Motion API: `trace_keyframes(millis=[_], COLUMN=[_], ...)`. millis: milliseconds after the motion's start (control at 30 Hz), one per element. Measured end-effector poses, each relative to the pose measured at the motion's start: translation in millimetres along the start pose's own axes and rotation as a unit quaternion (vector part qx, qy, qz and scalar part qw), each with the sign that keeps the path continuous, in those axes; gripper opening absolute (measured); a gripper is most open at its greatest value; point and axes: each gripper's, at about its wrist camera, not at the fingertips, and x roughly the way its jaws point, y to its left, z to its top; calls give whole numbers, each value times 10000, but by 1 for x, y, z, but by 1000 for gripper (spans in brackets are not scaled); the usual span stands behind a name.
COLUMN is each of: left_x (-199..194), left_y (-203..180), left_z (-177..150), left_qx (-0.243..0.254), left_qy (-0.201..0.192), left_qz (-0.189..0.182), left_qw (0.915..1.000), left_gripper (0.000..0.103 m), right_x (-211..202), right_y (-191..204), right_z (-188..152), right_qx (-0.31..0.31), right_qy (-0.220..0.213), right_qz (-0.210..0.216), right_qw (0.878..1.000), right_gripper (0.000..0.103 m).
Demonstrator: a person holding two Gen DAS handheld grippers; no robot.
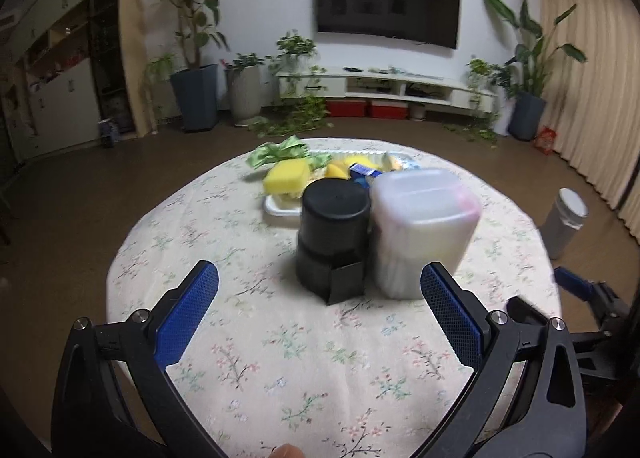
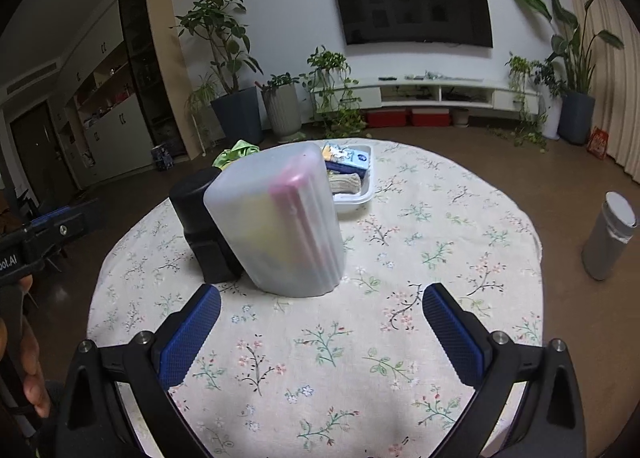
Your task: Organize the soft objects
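Both your left hand-held gripper and right hand-held gripper hover with jaws apart, empty. The yellow sponge sits in the tray across the desk: light, squashy; pinch its middle gently.

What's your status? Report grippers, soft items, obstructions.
Left gripper open, empty. Right gripper open, empty. Yellow sponge in white tray, untouched. Black canister and translucent container stand in front of tray.
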Motion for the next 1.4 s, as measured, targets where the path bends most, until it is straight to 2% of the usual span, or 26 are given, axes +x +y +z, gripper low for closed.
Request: trace_keyframes(millis=[167,400,567,767,867,1133,1400], left_x=[4,10,16,30,39,37,45], left_y=[-5,-8,-9,-10,-7,-7,3], left_z=[-13,-29,-40,-57,-66,-68,-76], left_qx=[-14,-121,-158,-163,-226,-222,-491], left_qy=[59,142,161,132,208,29,218], left_qz=[44,39,-60,-9,-130,41,-74], left_qw=[10000,9998,9997,9998,9994,9997,9985], left_gripper=[103,103,103,103,103,103,103], right_x=[-8,-9,-6,3,7,12,10], right_y=[5,8,8,15,16,16,12], right_z=[-4,-9,-17,-28,-31,-32,-32], right_qx=[-51,-132,-119,-279,-238,-146,-103], right_qy=[-227,-325,-308,-247,-197,-183,-191], right_qz=[-83,-156,-185,-287,-334,-470,-570], right_qw=[9997,9993,9993,9989,9990,9986,9981], right_gripper=[103,103,103,103,103,103,103])
